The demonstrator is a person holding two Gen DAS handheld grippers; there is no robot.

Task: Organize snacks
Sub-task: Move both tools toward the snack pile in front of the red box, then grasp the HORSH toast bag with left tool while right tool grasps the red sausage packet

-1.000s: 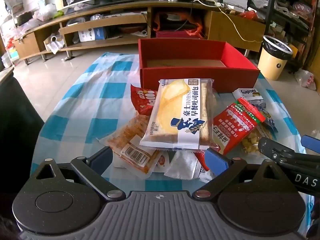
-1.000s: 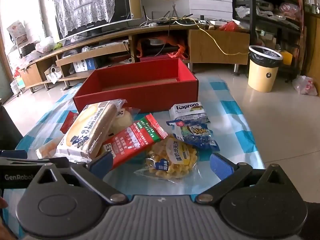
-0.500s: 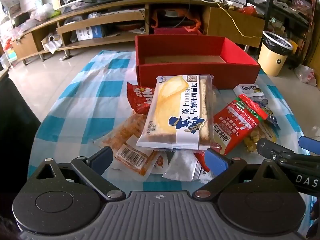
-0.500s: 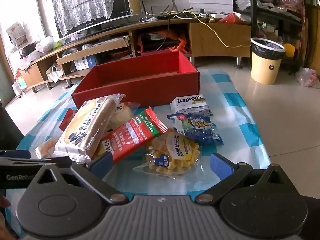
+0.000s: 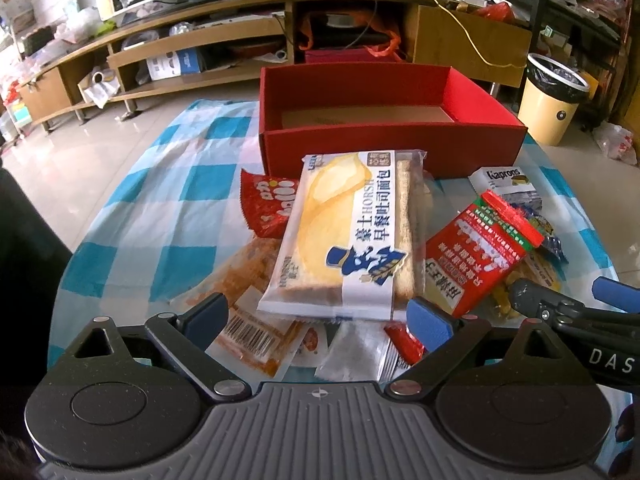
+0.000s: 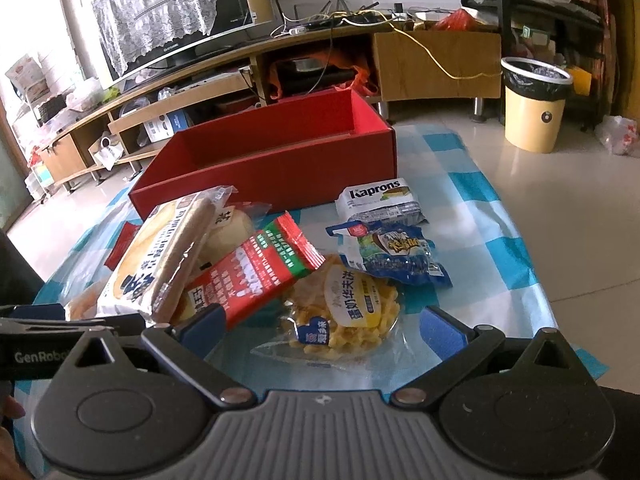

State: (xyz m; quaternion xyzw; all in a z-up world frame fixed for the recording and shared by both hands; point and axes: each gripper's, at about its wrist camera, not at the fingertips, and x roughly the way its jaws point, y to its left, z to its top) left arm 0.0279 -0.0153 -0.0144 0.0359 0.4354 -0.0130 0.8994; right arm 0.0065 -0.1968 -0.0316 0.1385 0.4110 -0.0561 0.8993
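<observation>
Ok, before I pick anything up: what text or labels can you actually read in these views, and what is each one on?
"Kaprons": white packet by the red box.
"HORSH": toast bread pack; its large Chinese print shows, not transcribed.
"DAS": right gripper body, cut off at the frame edge.
"GenRobo": left gripper body, cut off.
Barcode, digits unreadable: orange snack packet.
Red sachet, yellow waffle pack, blue packet: Chinese print too small.

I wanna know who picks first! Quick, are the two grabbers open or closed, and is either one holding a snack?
Left gripper: open, holding nothing.
Right gripper: open, holding nothing.
</observation>
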